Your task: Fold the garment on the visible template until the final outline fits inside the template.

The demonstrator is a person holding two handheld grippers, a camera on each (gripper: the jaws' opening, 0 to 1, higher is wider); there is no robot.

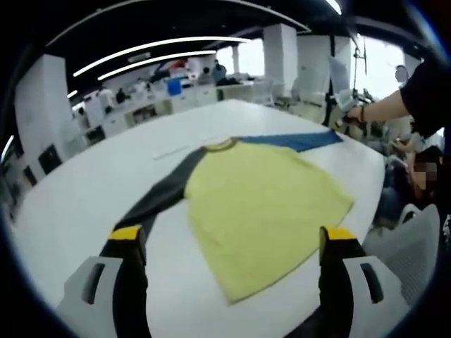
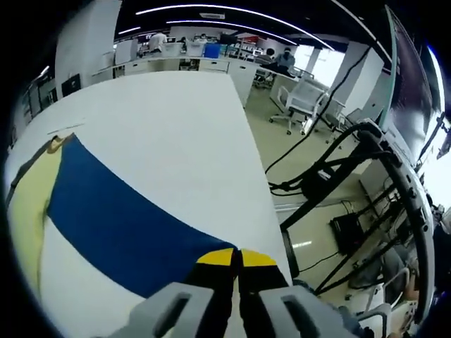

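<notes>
Right tongs (image 2: 236,259) pinch the blue sleeve (image 2: 120,222) end, likely to fold it inward. Left tongs (image 1: 235,239) hover wide before the yellow shirt (image 1: 264,208) on the table (image 1: 84,204).

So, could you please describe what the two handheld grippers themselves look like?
The left gripper has two black jaws with yellow tips rising from pale grey moulded mounts. The right gripper is built alike: black jaws, yellow tips, light grey housings. No cables or markings show on either.

Long white strip lights (image 1: 158,46) glow on the dark ceiling at the top of the frame. Big bright windows (image 1: 377,60) at the upper right wash out to white. The wide white table (image 2: 162,120) shines evenly. Edges bend round and look soft and blurry.
</notes>
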